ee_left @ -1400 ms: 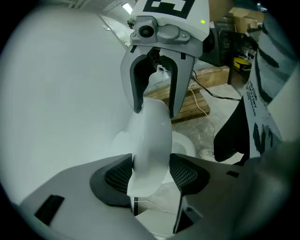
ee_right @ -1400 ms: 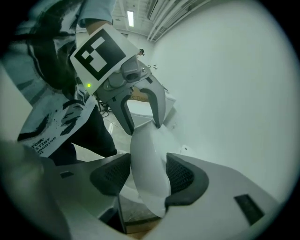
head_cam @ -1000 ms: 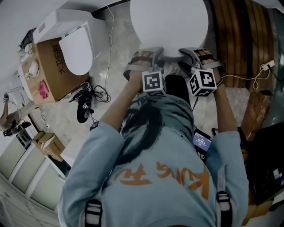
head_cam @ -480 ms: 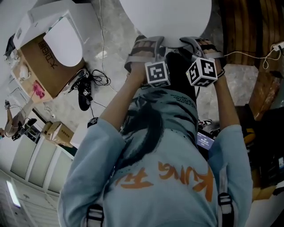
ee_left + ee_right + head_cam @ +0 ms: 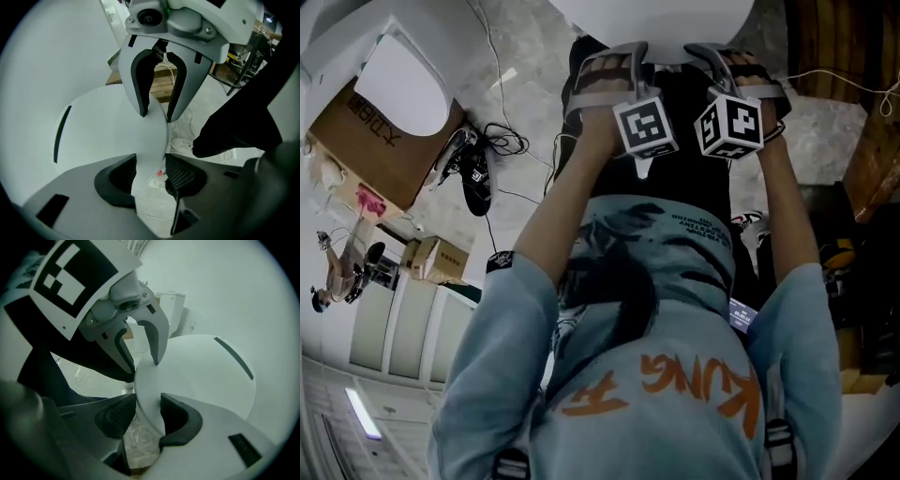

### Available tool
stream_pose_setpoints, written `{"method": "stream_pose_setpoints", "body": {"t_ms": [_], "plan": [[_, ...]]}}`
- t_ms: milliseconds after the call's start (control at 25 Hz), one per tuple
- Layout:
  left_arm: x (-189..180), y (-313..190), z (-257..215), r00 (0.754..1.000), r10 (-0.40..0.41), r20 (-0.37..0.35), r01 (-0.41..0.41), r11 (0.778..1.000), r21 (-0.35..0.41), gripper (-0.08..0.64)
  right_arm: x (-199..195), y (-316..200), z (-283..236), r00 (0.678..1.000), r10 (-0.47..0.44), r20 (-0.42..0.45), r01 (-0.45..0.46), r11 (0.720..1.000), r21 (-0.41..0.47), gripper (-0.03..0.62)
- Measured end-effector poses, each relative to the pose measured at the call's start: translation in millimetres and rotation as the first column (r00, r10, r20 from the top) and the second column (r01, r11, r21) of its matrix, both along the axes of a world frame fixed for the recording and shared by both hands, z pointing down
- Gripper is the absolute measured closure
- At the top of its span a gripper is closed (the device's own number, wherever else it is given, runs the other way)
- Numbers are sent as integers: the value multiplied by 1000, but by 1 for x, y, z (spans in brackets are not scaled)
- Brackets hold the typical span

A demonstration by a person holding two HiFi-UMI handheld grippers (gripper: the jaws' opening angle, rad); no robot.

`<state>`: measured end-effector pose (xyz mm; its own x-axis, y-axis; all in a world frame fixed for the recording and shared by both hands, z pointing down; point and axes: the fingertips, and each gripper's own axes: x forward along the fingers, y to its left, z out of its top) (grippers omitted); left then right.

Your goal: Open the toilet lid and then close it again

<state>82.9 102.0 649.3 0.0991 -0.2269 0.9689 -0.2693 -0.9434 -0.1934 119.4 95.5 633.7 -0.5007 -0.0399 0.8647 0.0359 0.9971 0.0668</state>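
- Both tools are working the toilet lid (image 5: 656, 17), which is lying white and wide at the top of the head view, right in front of the person (image 5: 647, 309).
- The left gripper (image 5: 150, 174) is clamping the lid's front rim. Its jaws have just been closing, and the rim is sitting between the dark pads with both pressing on it.
- The right gripper (image 5: 148, 416) is doing the same a little further along. Its jaws have just been closing too, one pad is bearing on the lid's top face, and the other is tucking in against the edge.
- The two grippers are sitting near each other on that same rim. Each is showing up in the other's view, its jaws straddling the white edge.
- Both are pointing steeply downward, with their marker cubes (image 5: 645, 127) facing up toward the head camera.
- The person is leaning over with both arms stretched forward in pale blue sleeves (image 5: 502, 356).
- Well off to the left, a second toilet (image 5: 398, 84) is standing beside a cardboard box (image 5: 366, 141).
- Between that box and the person, a black shoe (image 5: 475, 192) and tangled cables (image 5: 502, 142) are lying on the marbled floor (image 5: 525, 94).
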Motion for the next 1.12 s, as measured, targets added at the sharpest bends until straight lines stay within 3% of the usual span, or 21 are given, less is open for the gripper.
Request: {"method": "stream_pose_setpoints", "body": {"t_ms": [320,520,760,840,880,960,1120], "plan": [[-1,-3,53,1000,-18,-13,18,1000,-25,354,-3,-6,56,995,93,-37,-95,993,-64,438],[2,-4,67,994,-96,-52,92,994,-65,359,-5,-14,75,990,114,-78,-118,991,-54,485],[-12,-7,80,997,-76,-28,74,996,-54,361,-13,-27,83,983,172,-68,-177,981,-77,527],[-15,-15,75,991,-123,-43,121,992,-41,419,-13,-35,80,971,224,-80,-231,969,-91,554],[-16,-18,68,983,-174,-66,172,984,-36,517,-12,-34,76,966,243,-88,-252,962,-107,568],[-19,-21,47,949,-293,-112,289,956,-57,531,-12,-28,59,956,282,-77,-291,943,-163,578],[-46,-34,8,829,-534,-168,524,845,-101,534,-24,-29,13,920,392,8,-378,892,-246,578]]}}
